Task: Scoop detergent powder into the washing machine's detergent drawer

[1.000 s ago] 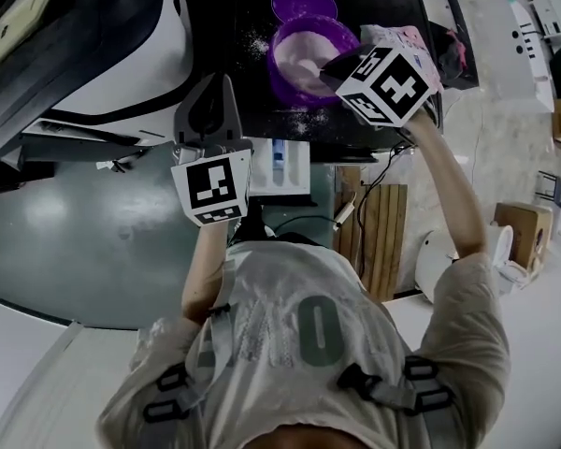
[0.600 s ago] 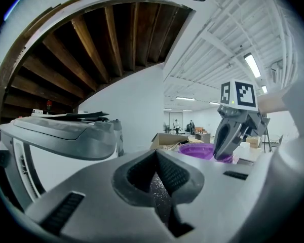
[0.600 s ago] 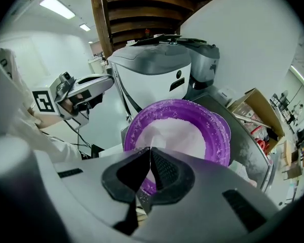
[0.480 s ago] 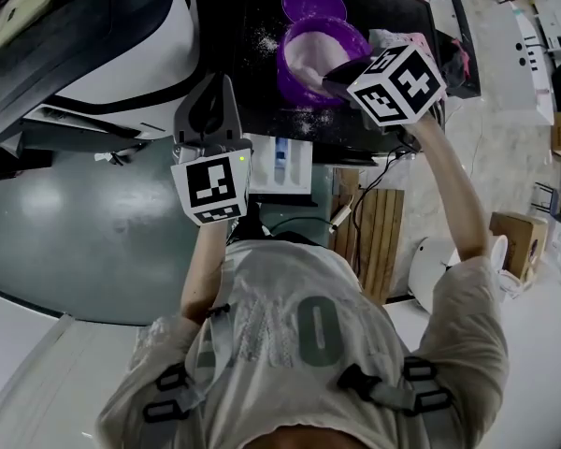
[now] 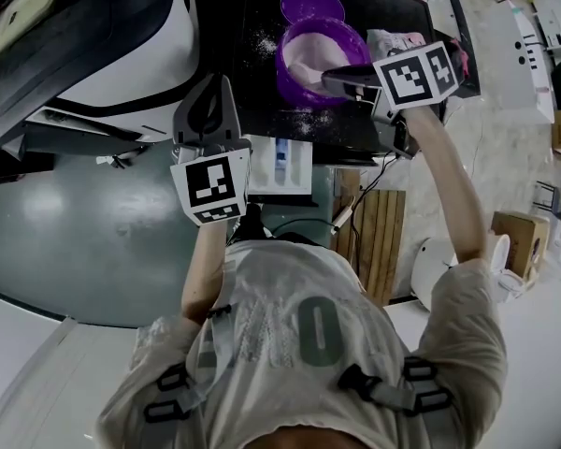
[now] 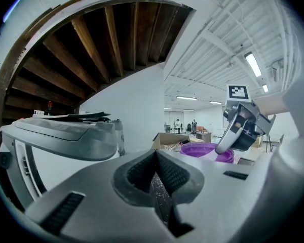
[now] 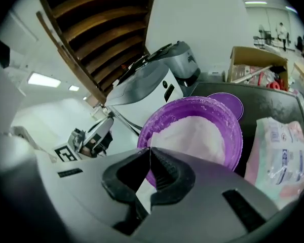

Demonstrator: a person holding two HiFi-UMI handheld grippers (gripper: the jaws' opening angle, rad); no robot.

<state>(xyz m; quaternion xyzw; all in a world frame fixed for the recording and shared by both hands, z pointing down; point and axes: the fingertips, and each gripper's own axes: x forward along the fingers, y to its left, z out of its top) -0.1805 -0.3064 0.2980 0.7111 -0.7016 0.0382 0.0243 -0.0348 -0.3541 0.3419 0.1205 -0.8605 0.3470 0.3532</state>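
Head view: the right gripper (image 5: 344, 76) hangs over a round purple plastic tub (image 5: 285, 64) of white detergent powder. The open white detergent drawer (image 5: 297, 168) lies just person-side of the tub.

Left gripper view: the left gripper (image 6: 157, 173) is pressed together and empty.

Right gripper view: the jaws pinch a thin white scoop handle (image 7: 143, 190). Lifting it level should avoid spills.

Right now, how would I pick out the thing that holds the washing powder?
Look on the washing machine's black top. The round purple plastic tub stands there, beside a flat purple lid and a pale printed pouch. It alone is heaped with white powder.
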